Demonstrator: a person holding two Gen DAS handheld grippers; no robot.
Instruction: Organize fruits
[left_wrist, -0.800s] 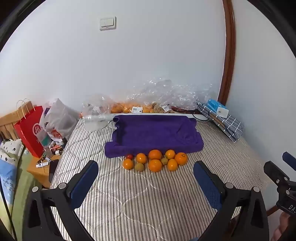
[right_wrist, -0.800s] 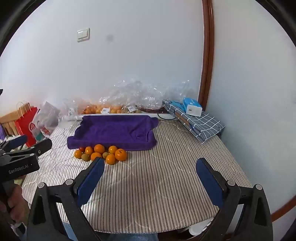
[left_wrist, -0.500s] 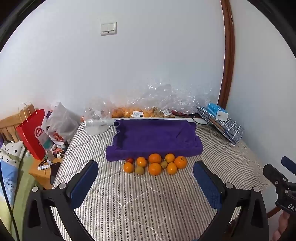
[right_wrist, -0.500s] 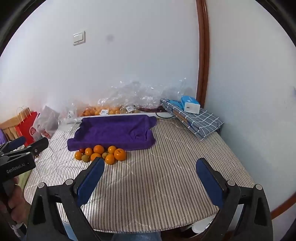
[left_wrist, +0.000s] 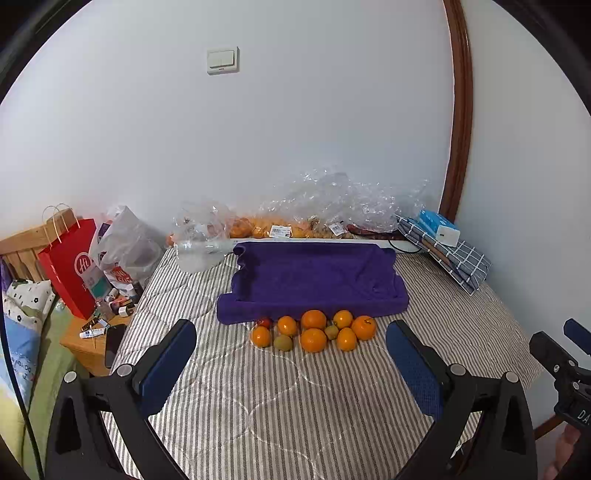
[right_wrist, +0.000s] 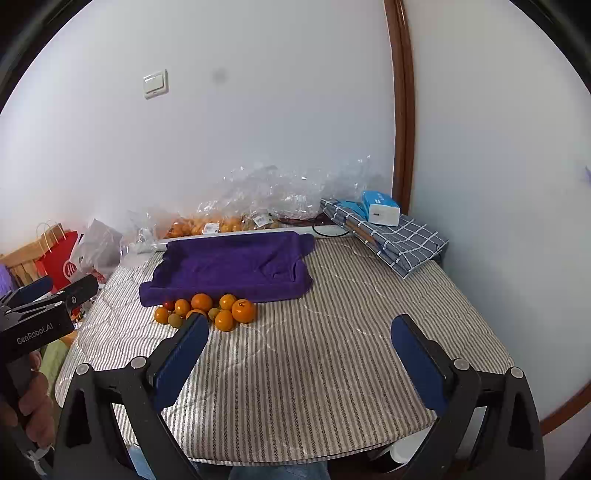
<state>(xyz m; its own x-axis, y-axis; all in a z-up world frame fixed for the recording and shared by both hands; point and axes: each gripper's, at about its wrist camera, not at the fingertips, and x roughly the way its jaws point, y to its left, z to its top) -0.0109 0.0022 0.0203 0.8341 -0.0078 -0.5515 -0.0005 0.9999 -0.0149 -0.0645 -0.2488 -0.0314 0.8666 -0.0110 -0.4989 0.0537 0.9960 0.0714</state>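
A cluster of several oranges with two greenish-brown kiwis and a small red fruit lies on the striped table cover, just in front of a purple towel shaped like a shallow tray. The same oranges and purple towel appear in the right wrist view. My left gripper hovers open before the fruit, well short of it. My right gripper is open too, over bare cover to the right of the fruit. Both hold nothing.
Crumpled clear plastic bags with more fruit line the wall behind the towel. A folded checked cloth with a blue-white box sits at the back right. Left of the table stand a red paper bag and a cluttered wooden stand.
Both views have tilted upward a little, so the fruit and towel sit lower in the frames. Both grippers stay wide open.
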